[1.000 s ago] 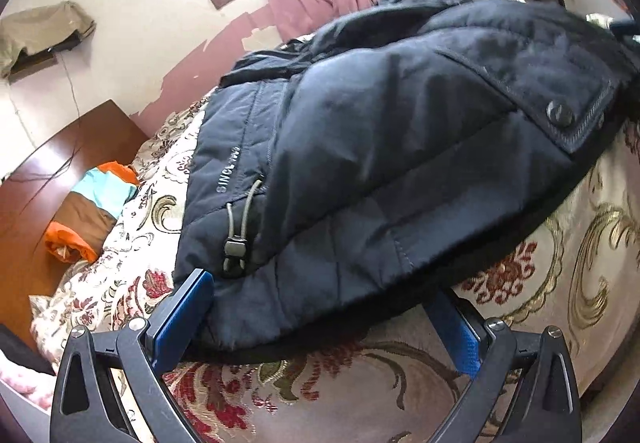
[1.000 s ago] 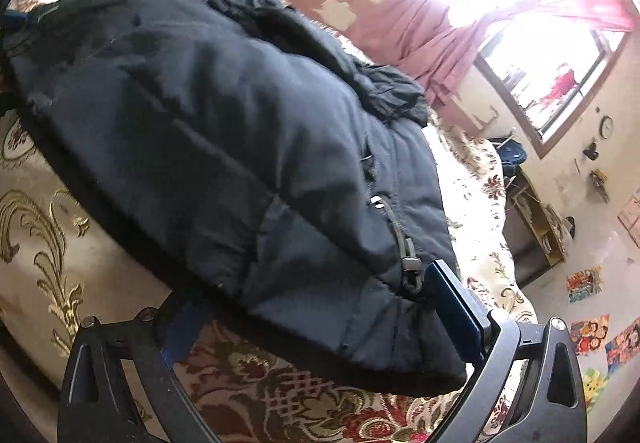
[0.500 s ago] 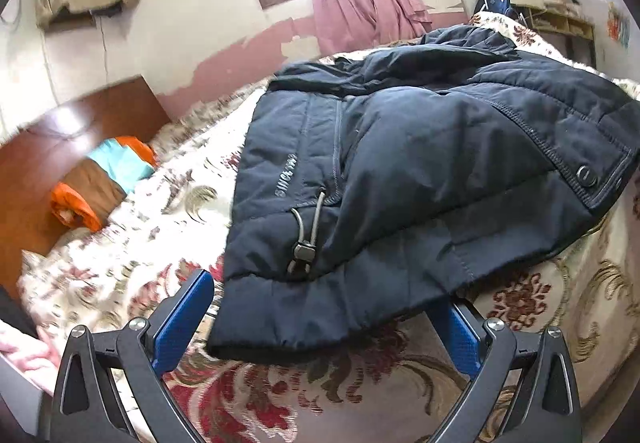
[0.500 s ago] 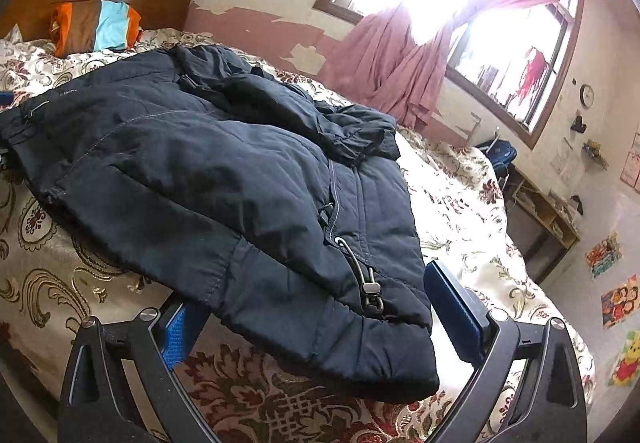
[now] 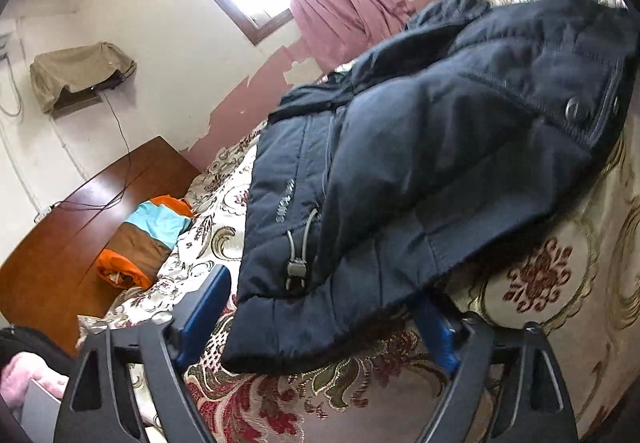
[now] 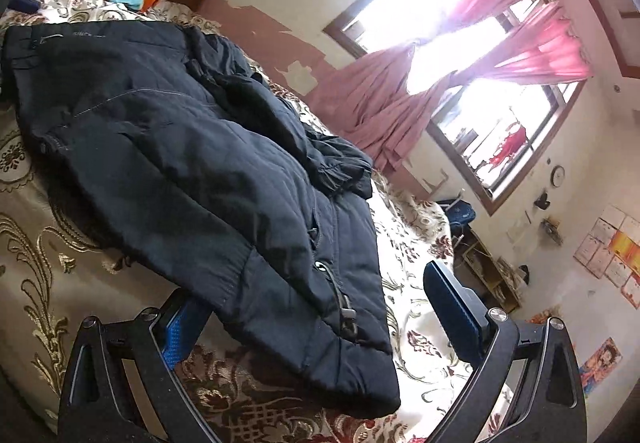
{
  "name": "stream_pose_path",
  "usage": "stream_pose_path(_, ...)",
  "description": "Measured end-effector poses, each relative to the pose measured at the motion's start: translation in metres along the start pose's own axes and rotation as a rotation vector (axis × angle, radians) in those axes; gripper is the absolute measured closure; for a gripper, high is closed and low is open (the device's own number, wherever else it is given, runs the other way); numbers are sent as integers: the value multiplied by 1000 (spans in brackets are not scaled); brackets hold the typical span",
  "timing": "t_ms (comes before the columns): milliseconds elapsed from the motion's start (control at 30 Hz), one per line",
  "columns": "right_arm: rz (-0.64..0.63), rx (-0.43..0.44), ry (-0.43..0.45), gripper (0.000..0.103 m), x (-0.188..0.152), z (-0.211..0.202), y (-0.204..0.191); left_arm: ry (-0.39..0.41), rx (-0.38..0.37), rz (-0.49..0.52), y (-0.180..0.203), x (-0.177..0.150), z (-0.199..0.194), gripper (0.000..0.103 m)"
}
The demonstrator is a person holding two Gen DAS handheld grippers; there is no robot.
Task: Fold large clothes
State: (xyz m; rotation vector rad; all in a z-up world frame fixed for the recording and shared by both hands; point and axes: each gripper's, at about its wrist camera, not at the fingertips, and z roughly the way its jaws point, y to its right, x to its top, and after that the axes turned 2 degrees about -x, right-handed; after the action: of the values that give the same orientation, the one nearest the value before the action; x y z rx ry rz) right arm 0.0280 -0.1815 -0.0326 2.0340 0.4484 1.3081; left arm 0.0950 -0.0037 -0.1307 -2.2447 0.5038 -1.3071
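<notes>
A large dark navy padded jacket [image 5: 420,163] lies spread on a floral bedspread [image 5: 552,283]. Its hem corner with a grey drawcord toggle [image 5: 297,267] lies between the fingers of my left gripper [image 5: 320,323], which is open around that corner. In the right wrist view the jacket [image 6: 180,163] stretches away to the upper left. Its other hem corner, with a toggle [image 6: 349,317], lies between the fingers of my right gripper [image 6: 312,319], also open. The blue pads [image 6: 452,303] touch no cloth that I can see.
A striped orange, brown and turquoise pillow [image 5: 148,239] lies by the wooden headboard [image 5: 80,211]. Pink curtains [image 6: 400,111] hang at the bright window. A shelf unit [image 6: 488,267] stands beside the bed. Pink cloth [image 5: 24,375] shows at the lower left.
Both grippers have tilted and moved back in close to the hem corners after drawing away half a second ago. The jacket lies as before. Both grippers stay open.
</notes>
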Motion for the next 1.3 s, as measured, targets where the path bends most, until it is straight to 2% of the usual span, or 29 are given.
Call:
stream_pose_path(33,12,33,-2,11,0,0,1,-14,0,8,2,-1,2,30)
stream_pose_path(100,23,94,-13,41,0,2,1,-19,-4,17,4,-1,2,39)
stream_pose_path(133,15,101,-18,46,0,3,-1,-10,-3,22,5,0,0,41)
stream_pose_path(200,0,110,-12,62,0,2,-5,6,3,33,7,1,-4,46)
stream_pose_path(267,-5,126,-3,71,1,1,-6,8,4,36,8,0,-6,47)
stream_pose_path(367,10,131,-8,74,1,4,-5,-19,33,27,5,-1,0,50)
stream_pose_path(433,48,153,-18,75,0,10,2,-40,24,4,0,-2,5,55)
stream_pose_path(633,141,209,-65,75,-6,15,10,-9,-2,0,-3,0,0,80)
stream_pose_path(733,190,239,-74,86,-7,16,15,6,-37,-36,-13,3,-4,85)
stream_pose_path(867,242,254,-60,94,-9,10,22,84,-9,-33,-24,10,-22,90)
stream_pose_path(900,251,258,-58,95,-11,8,23,92,-7,-31,-25,11,-26,96)
stream_pose_path(1100,255,281,-30,97,-16,-18,35,87,-85,-84,-43,10,-51,97)
stream_pose_path(1300,243,315,12,97,-22,-68,56,100,-119,-117,-65,5,-97,97)
